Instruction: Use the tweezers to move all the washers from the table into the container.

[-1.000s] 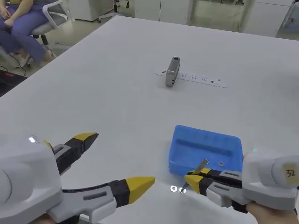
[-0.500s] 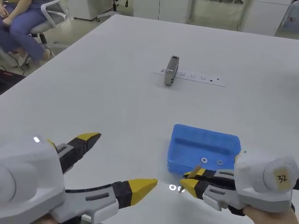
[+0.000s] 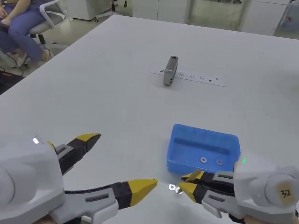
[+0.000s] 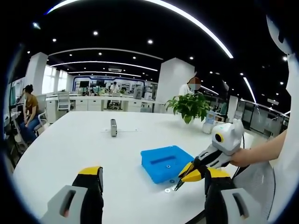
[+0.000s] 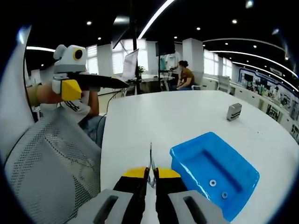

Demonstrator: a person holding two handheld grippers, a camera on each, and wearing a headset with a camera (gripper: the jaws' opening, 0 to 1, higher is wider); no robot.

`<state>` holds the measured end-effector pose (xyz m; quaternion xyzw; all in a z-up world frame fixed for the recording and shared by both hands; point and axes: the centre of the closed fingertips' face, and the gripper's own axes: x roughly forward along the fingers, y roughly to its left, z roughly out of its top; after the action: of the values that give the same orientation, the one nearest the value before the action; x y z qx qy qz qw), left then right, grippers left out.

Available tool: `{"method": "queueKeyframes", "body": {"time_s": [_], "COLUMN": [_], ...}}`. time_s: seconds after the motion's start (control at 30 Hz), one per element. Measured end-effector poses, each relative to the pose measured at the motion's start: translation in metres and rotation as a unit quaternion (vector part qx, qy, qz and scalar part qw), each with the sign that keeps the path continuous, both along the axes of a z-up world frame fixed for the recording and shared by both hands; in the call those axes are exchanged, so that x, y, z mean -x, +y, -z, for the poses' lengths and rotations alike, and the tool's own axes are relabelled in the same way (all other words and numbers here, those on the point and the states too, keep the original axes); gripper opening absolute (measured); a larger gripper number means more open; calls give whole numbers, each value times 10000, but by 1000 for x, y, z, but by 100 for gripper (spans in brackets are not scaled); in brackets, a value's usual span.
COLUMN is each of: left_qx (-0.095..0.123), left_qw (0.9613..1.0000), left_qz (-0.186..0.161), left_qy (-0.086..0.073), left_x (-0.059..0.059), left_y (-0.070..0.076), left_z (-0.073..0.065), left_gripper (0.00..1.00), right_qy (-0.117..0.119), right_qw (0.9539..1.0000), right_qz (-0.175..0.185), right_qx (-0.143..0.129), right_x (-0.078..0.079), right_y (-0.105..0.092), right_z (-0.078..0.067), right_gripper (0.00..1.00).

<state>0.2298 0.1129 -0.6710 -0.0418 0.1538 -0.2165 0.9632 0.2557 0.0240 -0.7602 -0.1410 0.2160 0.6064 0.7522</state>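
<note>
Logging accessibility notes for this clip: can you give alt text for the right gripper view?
The right gripper, shut on tweezers, points them over a white table beside a blue container holding two washers.

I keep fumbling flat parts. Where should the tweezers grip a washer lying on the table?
Grip the washer by its ring: one tweezers tip through the hole, one outside, from steeply above. It lies flat on the table, so sideways likely finds no edge.
</note>
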Motion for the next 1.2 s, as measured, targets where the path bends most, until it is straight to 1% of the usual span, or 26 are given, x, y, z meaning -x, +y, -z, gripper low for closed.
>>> {"method": "queueKeyframes", "body": {"time_s": [0.1,0.17,0.27,0.33,0.47,0.5,0.57,0.73,0.83,0.93,1.1,1.17,1.2], "left_qx": [-22,-13,-14,-9,-4,-3,-12,-11,-14,3,1,12,16], "left_qw": [10000,10000,10000,10000,10000,10000,10000,10000,10000,10000,10000,10000,10000], "left_qz": [18,21,16,13,24,28,48,66,36,6,-15,-26,-40], "left_qy": [9,2,4,15,27,28,41,32,30,36,51,53,60], "left_x": [0,0,0,0,1,1,1,0,-1,-2,-1,-1,-1], "left_y": [-1,-1,1,1,0,0,0,3,7,9,11,12,13], "left_z": [0,0,0,1,1,1,1,1,2,2,4,4,5], "left_gripper": [92,92,91,91,91,91,91,91,91,91,91,91,91], "right_qy": [49,99,124,135,110,116,91,121,225,371,649,676,689], "right_qw": [9999,9995,9984,9967,9945,9941,9932,9921,9914,9910,9894,9892,9890], "right_qz": [27,97,270,414,614,672,789,1028,1138,1232,1296,1291,1295], "right_qx": [-155,-280,-488,-682,-836,-849,-849,-709,-609,-374,8,159,177], "right_x": [-2,-7,-19,-31,-50,-57,-64,-85,-95,-103,-108,-110,-111], "right_y": [0,-2,-5,-7,-11,-12,-11,-12,-12,-11,-10,-11,-11], "right_z": [-12,-21,-37,-51,-64,-66,-70,-67,-59,-42,-16,-6,-5], "right_gripper": [2,2,2,2,2,2,2,2,2,2,2,2,2]}}
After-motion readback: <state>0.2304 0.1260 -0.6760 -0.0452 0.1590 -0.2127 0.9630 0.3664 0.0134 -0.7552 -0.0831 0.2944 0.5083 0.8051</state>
